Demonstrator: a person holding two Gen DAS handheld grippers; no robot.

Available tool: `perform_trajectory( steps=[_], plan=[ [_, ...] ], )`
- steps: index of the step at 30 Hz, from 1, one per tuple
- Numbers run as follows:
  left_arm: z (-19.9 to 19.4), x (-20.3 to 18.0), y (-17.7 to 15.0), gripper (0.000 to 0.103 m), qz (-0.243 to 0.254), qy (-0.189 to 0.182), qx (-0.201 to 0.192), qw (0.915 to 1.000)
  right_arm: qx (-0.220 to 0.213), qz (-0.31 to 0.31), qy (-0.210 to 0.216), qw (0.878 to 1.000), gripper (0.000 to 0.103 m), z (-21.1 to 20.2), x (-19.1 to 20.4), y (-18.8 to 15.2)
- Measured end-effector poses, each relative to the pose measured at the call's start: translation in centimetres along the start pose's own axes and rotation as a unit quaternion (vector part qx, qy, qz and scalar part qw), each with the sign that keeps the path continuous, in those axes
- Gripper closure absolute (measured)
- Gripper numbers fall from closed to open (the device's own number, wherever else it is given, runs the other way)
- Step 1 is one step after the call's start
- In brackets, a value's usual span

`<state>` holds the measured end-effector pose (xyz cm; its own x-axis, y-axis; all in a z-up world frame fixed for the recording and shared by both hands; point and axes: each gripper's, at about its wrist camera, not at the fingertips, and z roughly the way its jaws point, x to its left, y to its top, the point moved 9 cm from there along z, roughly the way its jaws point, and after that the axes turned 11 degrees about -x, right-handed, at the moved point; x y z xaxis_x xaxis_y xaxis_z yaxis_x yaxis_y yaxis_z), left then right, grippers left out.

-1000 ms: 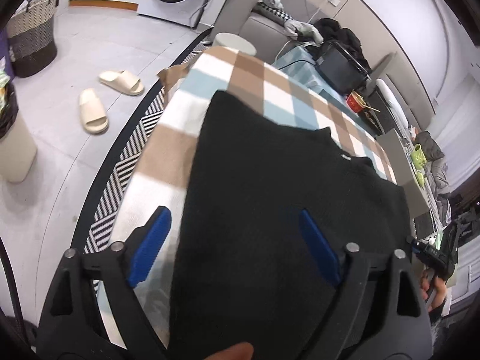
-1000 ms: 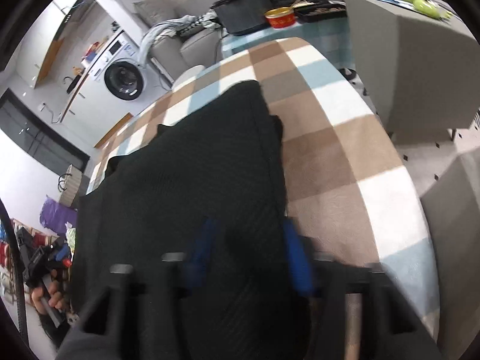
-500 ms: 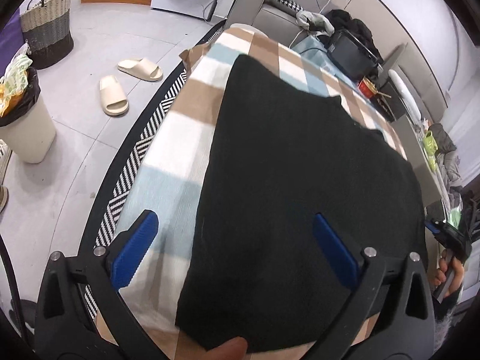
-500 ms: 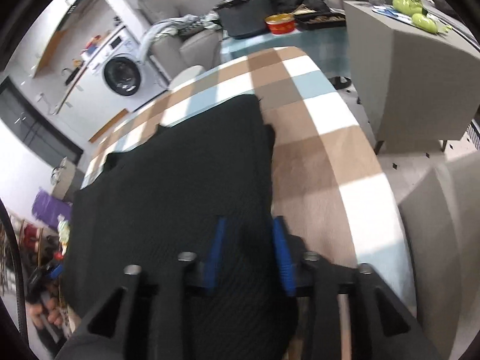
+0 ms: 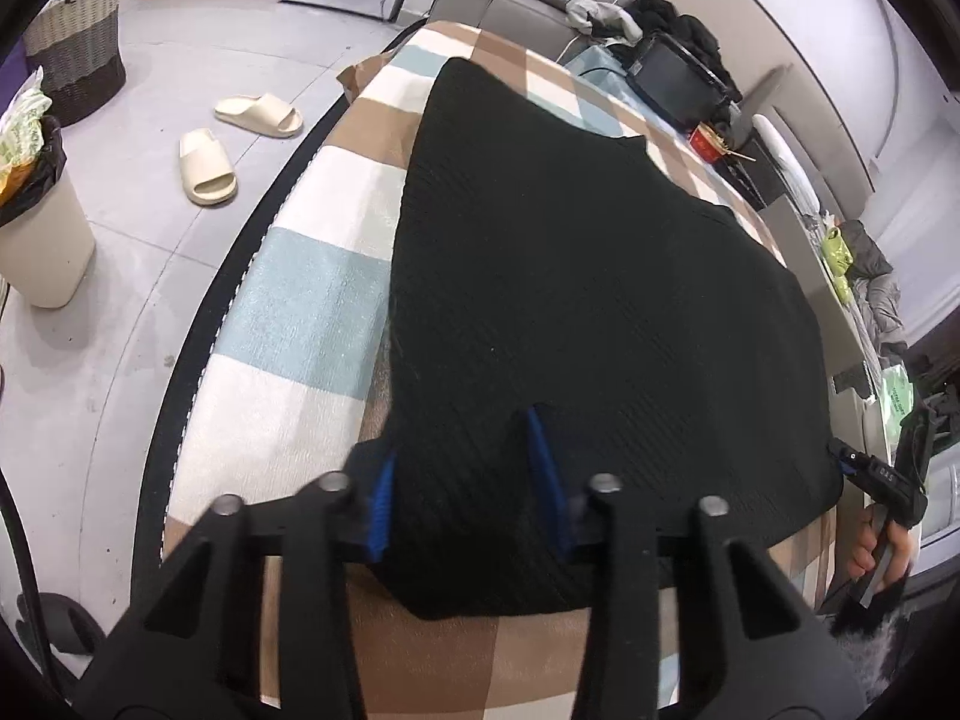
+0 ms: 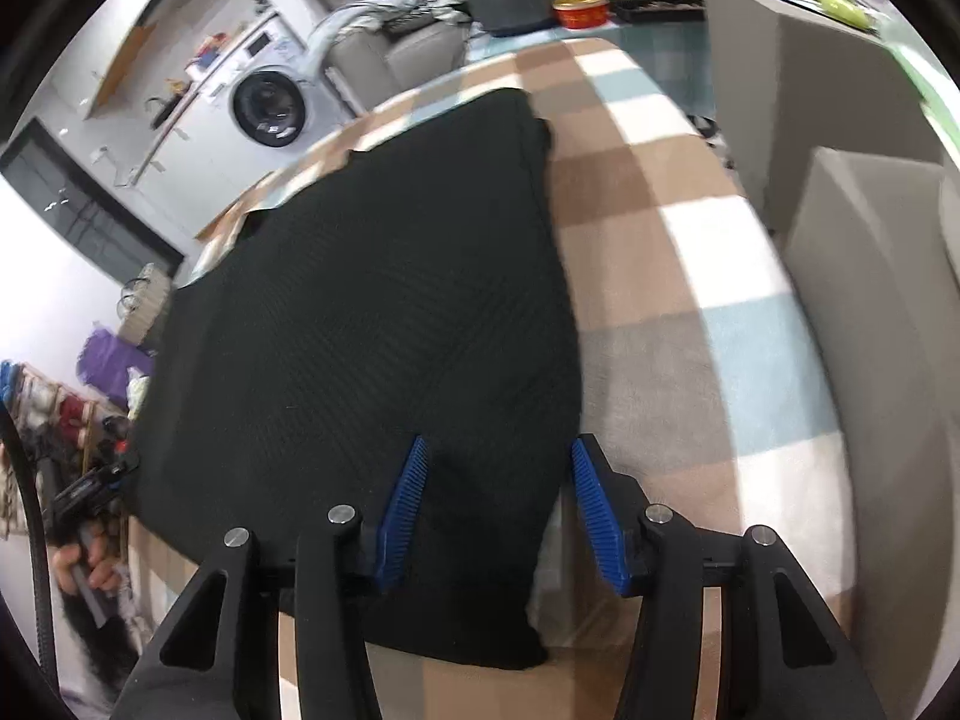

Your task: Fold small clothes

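A black knit garment (image 5: 576, 276) lies spread flat on a table with a brown, white and blue checked cloth (image 5: 312, 300). My left gripper (image 5: 465, 474) sits over the garment's near left corner with its blue pads partly closed around the fabric edge. In the right wrist view the garment (image 6: 372, 324) fills the middle, and my right gripper (image 6: 495, 507) is open with its blue pads on either side of the near right corner, low over the cloth (image 6: 690, 312).
Floor to the left holds two beige slippers (image 5: 207, 165), a bin (image 5: 36, 228) and a woven basket (image 5: 75, 54). A grey cabinet (image 6: 810, 90) stands right of the table. A washing machine (image 6: 264, 105) and sofa with clutter lie beyond.
The left gripper's jaws narrowed from wide open and dropped onto the garment's near left corner. The right gripper's jaws widened from nearly shut as it moved back toward the near right corner.
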<state>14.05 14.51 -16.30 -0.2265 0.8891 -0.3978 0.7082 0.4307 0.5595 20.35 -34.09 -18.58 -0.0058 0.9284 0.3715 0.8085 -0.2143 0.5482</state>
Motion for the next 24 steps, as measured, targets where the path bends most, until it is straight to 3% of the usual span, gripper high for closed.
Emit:
perform_trajectory(
  steps=[4,6,8,10,12,13,15,16,18,21,24],
  plan=[
    [-1.0,0.0,-0.3,0.076,0.003,0.000,-0.003,1.0000,0.003,0.022,0.034,0.999,0.051,-0.8,0.1,-0.6],
    [-1.3,0.4,-0.5,0.061,-0.004,0.007,0.002,1.0000,-0.002,0.025,0.053,0.998,0.051,-1.2,0.3,-0.7],
    [-1.5,0.5,-0.8,0.053,-0.006,0.006,0.006,0.9999,-0.006,0.038,0.082,0.996,0.051,-1.6,0.6,-0.8],
    [-1.6,0.5,-1.1,0.052,0.000,0.009,0.005,0.9999,-0.006,0.036,0.092,0.995,0.051,-1.7,0.9,-0.8],
    [-1.5,0.5,-1.2,0.053,0.013,0.016,0.001,0.9998,-0.005,0.026,0.091,0.996,0.061,-1.6,1.1,-0.9],
    [-1.5,0.4,-1.3,0.055,0.016,0.019,0.000,0.9997,-0.004,0.018,0.089,0.996,0.065,-1.5,1.3,-0.9],
    [-1.6,0.1,-1.4,0.077,0.022,0.013,-0.004,0.9997,-0.004,0.005,0.078,0.997,0.086,-1.4,1.7,-0.9],
    [-1.9,-0.1,-1.2,0.081,0.024,0.008,-0.010,0.9996,-0.008,-0.007,0.073,0.997,0.092,-1.5,2.0,-0.9],
    [-2.6,-0.3,-0.6,0.092,0.027,0.001,-0.025,0.9993,-0.028,-0.032,0.071,0.997,0.095,-2.0,2.9,-0.3],
    [-3.8,-0.3,-0.1,0.095,0.029,0.001,-0.039,0.9988,-0.060,-0.051,0.062,0.995,0.096,-3.5,3.9,0.9],
    [-3.8,0.9,-0.6,0.098,0.029,0.025,-0.029,0.9989,-0.050,-0.075,0.021,0.996,0.096,-3.4,3.4,0.4]
  ],
)
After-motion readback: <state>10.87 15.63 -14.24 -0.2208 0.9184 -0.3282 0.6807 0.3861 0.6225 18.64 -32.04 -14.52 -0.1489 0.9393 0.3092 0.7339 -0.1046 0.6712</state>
